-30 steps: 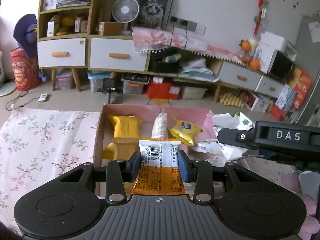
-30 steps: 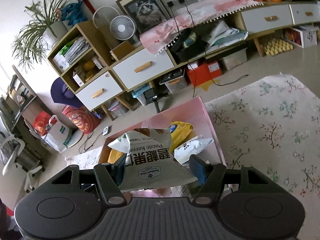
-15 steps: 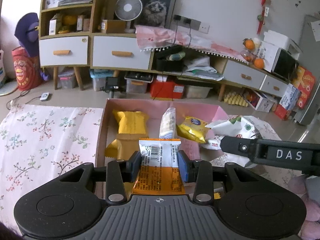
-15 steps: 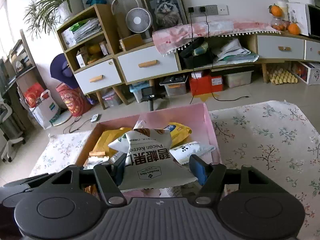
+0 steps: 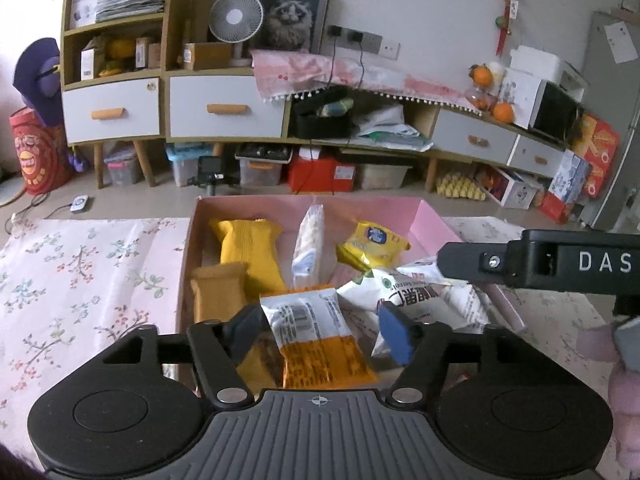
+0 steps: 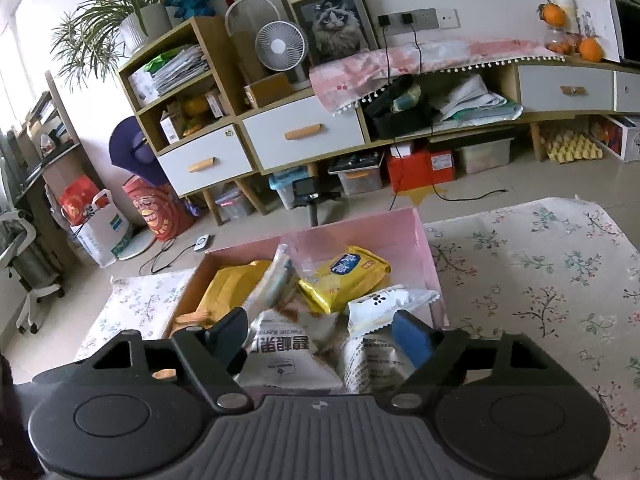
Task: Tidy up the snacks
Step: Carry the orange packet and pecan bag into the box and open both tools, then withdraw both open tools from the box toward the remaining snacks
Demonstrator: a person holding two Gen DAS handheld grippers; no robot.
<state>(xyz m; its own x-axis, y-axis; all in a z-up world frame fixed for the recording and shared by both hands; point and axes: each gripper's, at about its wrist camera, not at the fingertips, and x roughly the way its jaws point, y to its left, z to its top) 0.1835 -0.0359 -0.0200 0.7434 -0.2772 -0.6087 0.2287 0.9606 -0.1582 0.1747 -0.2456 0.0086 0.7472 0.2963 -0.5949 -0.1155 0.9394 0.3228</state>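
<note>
A pink box (image 5: pixel 430 216) on the flowered cloth holds several snack packs. My left gripper (image 5: pixel 320 330) is open over the box's near end; the orange-and-white snack pack (image 5: pixel 316 332) lies loose between its fingers. My right gripper (image 6: pixel 320 336) is open over the box; the white pecan kernel bag (image 6: pixel 286 354) lies between its fingers on other packs. That bag also shows in the left wrist view (image 5: pixel 416 296). Yellow packs (image 5: pixel 250 248), a white pack (image 5: pixel 310 236) and a yellow-blue pack (image 6: pixel 344 274) lie further in.
The right gripper's black body (image 5: pixel 540 264) reaches in from the right in the left wrist view. Flowered cloth (image 6: pixel 540 272) spreads on both sides of the box. Cabinets with white drawers (image 5: pixel 224 110) and floor clutter stand beyond.
Both grippers have opened and let go of their packs. The orange-and-white pack and the pecan bag have dropped into the box.
</note>
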